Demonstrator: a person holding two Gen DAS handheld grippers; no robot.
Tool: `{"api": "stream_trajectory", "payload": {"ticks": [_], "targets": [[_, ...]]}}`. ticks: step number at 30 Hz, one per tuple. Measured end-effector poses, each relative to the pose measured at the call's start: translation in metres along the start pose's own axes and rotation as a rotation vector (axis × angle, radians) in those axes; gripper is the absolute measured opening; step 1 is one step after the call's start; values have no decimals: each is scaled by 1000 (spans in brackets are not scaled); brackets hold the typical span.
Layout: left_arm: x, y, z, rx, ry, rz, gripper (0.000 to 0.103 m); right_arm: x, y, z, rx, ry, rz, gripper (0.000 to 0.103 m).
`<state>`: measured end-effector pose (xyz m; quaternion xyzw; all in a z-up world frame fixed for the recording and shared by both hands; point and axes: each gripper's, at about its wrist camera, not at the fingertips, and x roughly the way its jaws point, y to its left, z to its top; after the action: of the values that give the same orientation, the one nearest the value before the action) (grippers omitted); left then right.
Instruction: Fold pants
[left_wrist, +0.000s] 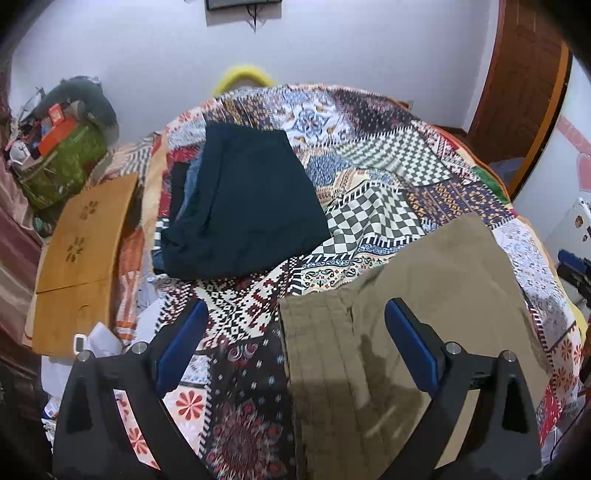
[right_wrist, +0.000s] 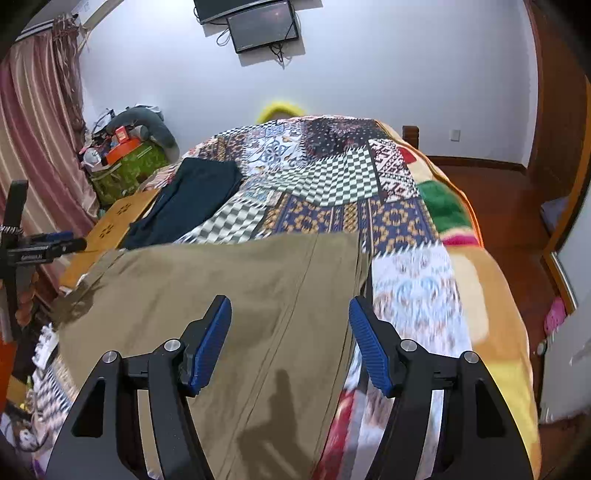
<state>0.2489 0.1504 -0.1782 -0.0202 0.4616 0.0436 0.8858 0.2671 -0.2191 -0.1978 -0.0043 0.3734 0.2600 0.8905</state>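
Two grippers, the left gripper (left_wrist: 295, 325) and the right gripper (right_wrist: 290, 321), hover released above the khaki cotton pants (right_wrist: 221, 288), which lie flat on the patchwork bedspread (left_wrist: 369, 206). Pinching only the top layer, or catching the bedspread, could ruin the fold.

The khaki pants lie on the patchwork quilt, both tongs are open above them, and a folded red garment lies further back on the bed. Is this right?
One thing is wrong: the folded garment further back is dark navy, not red, as the left wrist view shows. The khaki pants do lie on the patchwork quilt, with the left tongs and right tongs open above them.
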Motion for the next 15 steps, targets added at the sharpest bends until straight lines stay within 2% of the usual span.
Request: {"api": "stream_trajectory", "payload": {"ticks": [3,8,14,15], "targets": [[27,3,6,-14,47,-37,97,28,-12,16,-6,16,-2,65],[66,13,3,-64,136,-68,97,89,-37,38,17,98,-39,65],[79,22,-6,-121,170,-140,98,145,-61,53,66,164,-18,65],[79,23,-7,-128,167,-147,98,153,-64,54,76,177,-17,62]]}}
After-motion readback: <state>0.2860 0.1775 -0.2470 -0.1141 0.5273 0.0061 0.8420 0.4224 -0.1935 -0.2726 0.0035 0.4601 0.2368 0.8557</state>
